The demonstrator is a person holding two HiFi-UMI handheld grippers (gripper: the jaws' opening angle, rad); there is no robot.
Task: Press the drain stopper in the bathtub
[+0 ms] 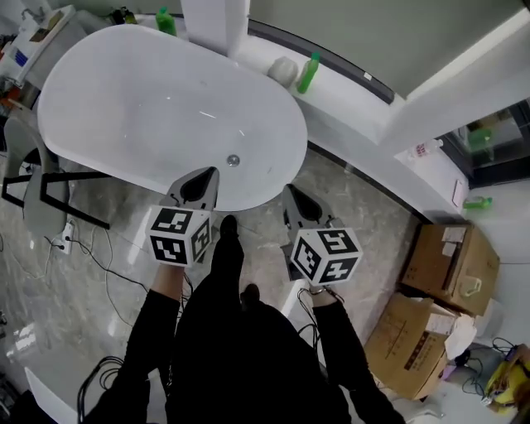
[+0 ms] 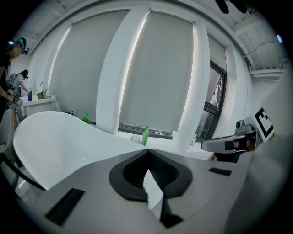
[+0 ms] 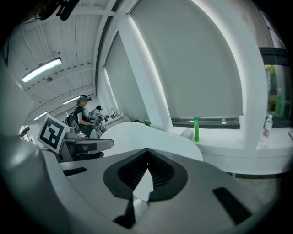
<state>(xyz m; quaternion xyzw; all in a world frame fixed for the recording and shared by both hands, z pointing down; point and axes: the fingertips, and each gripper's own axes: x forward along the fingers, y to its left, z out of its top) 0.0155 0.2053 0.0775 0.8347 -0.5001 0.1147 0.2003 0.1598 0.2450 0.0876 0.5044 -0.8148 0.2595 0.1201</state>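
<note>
In the head view the small round metal drain stopper (image 1: pixel 233 161) sits in the floor of the white oval bathtub (image 1: pixel 124 108), near its near end. My left gripper (image 1: pixel 209 175) is over the tub's near rim, its tip a short way below and left of the stopper, jaws closed on nothing. My right gripper (image 1: pixel 291 195) hangs outside the tub over the floor tiles, also shut and empty. In the left gripper view the jaws (image 2: pixel 147 153) meet at their tips, with the tub (image 2: pixel 55 141) beyond. The right gripper (image 3: pixel 147 151) shows the same.
Along the window ledge stand a green bottle (image 1: pixel 308 73), a white roll (image 1: pixel 283 70) and another green bottle (image 1: pixel 166 21). A chair (image 1: pixel 41 182) and cables lie left of the tub. Cardboard boxes (image 1: pixel 447 265) are stacked at right. A person (image 3: pixel 82 114) works in the background.
</note>
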